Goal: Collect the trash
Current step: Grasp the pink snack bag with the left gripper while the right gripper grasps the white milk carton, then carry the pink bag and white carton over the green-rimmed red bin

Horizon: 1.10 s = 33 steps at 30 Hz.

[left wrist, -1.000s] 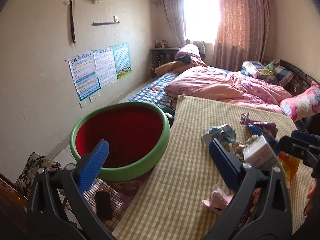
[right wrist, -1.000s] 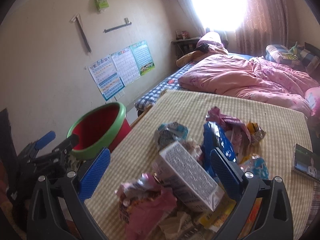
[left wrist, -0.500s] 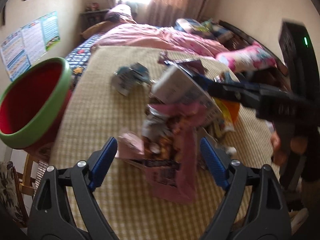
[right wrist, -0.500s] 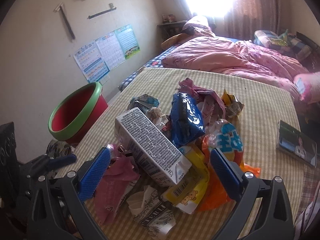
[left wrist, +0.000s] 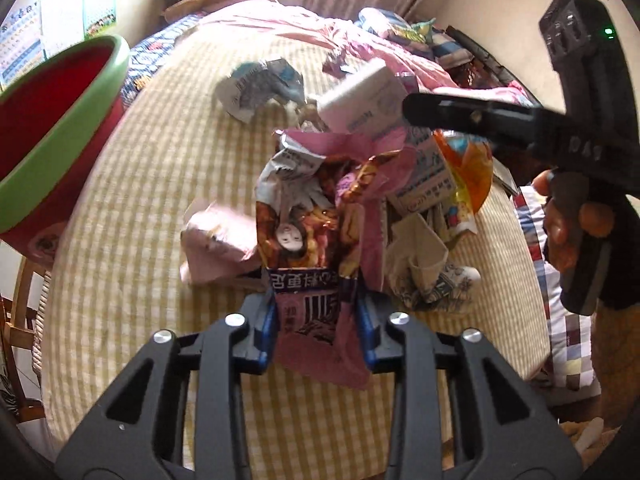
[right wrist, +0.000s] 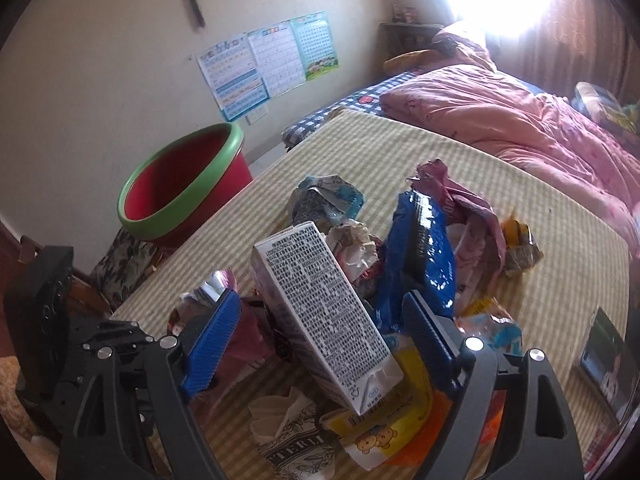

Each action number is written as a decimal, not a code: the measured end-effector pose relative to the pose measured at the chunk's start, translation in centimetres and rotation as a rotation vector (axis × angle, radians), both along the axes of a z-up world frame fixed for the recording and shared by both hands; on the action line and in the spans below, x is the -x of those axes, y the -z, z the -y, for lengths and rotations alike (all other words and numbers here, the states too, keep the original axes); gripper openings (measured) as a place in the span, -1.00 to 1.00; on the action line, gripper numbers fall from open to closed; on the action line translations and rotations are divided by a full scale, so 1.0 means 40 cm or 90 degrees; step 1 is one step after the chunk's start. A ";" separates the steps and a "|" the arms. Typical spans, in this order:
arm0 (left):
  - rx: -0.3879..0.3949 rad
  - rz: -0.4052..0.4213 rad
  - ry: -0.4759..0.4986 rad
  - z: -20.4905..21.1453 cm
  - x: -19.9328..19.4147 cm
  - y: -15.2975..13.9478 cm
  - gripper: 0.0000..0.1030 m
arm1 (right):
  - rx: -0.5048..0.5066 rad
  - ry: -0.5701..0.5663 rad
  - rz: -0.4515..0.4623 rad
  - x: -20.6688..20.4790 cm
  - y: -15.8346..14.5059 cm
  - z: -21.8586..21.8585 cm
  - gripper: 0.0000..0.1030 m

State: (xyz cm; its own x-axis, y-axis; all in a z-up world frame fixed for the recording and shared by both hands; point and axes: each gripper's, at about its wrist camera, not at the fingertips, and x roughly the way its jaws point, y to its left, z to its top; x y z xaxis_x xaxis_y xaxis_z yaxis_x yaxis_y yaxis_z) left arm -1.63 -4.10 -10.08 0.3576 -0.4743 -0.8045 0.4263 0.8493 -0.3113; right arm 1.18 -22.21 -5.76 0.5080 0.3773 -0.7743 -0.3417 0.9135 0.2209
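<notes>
Left gripper [left wrist: 316, 330] has its blue pads clamped on the lower end of a pink snack wrapper [left wrist: 320, 216], which stands up between the fingers, printed face toward the camera, above the checked yellow tablecloth [left wrist: 160, 184]. Right gripper [right wrist: 320, 340] is spread wide, pads [right wrist: 212, 340] well apart, hovering over the trash pile with a white milk carton [right wrist: 320, 304] lying tilted between the fingers; contact with either pad can't be confirmed. Pile sits mid-table: blue foil bag [right wrist: 420, 256] just right of the carton and leaning on it, crumpled light-blue packet [right wrist: 324, 200] behind, crumpled white paper [right wrist: 356, 244] between carton and blue bag, pink wrapper [right wrist: 460, 204] behind the blue bag, small yellow wrapper [right wrist: 520, 244] on the far right edge of the pile, yellow bear-print packet [right wrist: 384, 436] under the carton's near end, printed paper cup [right wrist: 292, 432] crushed at the front. Red bin with green rim [right wrist: 180, 188] stands off the table's left edge, beside the wall. Pink quilt on the bed [right wrist: 500, 120] lies beyond the table. A phone [right wrist: 608, 364] lies on the table's right edge, apart from the pile.
</notes>
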 end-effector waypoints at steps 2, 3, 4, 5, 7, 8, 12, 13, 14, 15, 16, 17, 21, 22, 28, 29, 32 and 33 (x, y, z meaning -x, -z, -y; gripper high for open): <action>0.004 0.015 -0.012 -0.017 0.001 -0.020 -0.44 | -0.001 -0.010 -0.002 -0.009 0.003 -0.005 0.53; 0.007 0.024 -0.019 -0.027 0.003 -0.030 -0.44 | -0.004 -0.014 -0.004 -0.015 0.005 -0.006 0.52; 0.010 0.031 -0.025 -0.040 0.002 -0.041 -0.44 | -0.007 -0.016 -0.007 -0.019 0.006 -0.006 0.50; 0.012 0.036 -0.028 -0.039 -0.004 -0.044 -0.45 | -0.010 -0.019 -0.011 -0.025 0.009 -0.007 0.48; 0.021 0.050 -0.040 -0.054 -0.005 -0.060 -0.46 | -0.015 -0.026 -0.021 -0.032 0.015 -0.010 0.26; 0.025 0.056 -0.045 -0.062 -0.007 -0.070 -0.46 | -0.014 -0.030 -0.027 -0.035 0.020 -0.013 0.20; 0.035 0.078 -0.065 -0.082 -0.015 -0.100 -0.46 | -0.020 -0.034 -0.028 -0.030 0.021 -0.018 -0.06; 0.038 0.083 -0.071 -0.090 -0.018 -0.109 -0.46 | -0.025 -0.032 -0.025 -0.028 0.017 -0.016 -0.11; 0.041 0.087 -0.075 -0.099 -0.020 -0.117 -0.46 | -0.038 -0.025 -0.022 -0.025 0.013 -0.011 -0.14; 0.043 0.092 -0.080 -0.107 -0.024 -0.125 -0.46 | -0.046 -0.020 -0.020 -0.023 0.009 -0.007 -0.16; 0.046 0.098 -0.085 -0.115 -0.027 -0.132 -0.46 | -0.052 -0.014 -0.017 -0.020 0.005 -0.003 -0.17; 0.049 0.103 -0.091 -0.124 -0.031 -0.139 -0.46 | -0.058 -0.006 -0.009 -0.017 -0.003 0.001 -0.18; 0.056 0.118 -0.109 -0.153 -0.047 -0.159 -0.46 | -0.082 0.020 0.014 -0.006 -0.038 0.010 -0.18; 0.055 0.124 -0.116 -0.163 -0.054 -0.169 -0.46 | -0.091 0.028 0.023 -0.002 -0.050 0.011 -0.18; 0.045 0.149 -0.150 -0.214 -0.077 -0.180 -0.45 | -0.128 0.047 0.064 0.010 -0.107 -0.026 -0.18; 0.043 0.151 -0.154 -0.219 -0.080 -0.180 -0.46 | -0.132 0.047 0.066 0.009 -0.111 -0.036 -0.18; 0.039 0.155 -0.164 -0.238 -0.095 -0.177 -0.46 | -0.148 0.046 0.065 0.002 -0.119 -0.081 -0.18; 0.038 0.156 -0.167 -0.243 -0.098 -0.176 -0.46 | -0.152 0.044 0.063 0.001 -0.120 -0.094 -0.18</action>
State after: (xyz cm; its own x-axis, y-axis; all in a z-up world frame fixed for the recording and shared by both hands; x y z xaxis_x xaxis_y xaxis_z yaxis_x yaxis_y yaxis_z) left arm 2.29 5.63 -3.04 0.6521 -0.3843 -0.6535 0.2647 0.9232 -0.2787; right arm 1.15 -18.46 -0.97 0.6072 0.5053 -0.6132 -0.3111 0.8613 0.4016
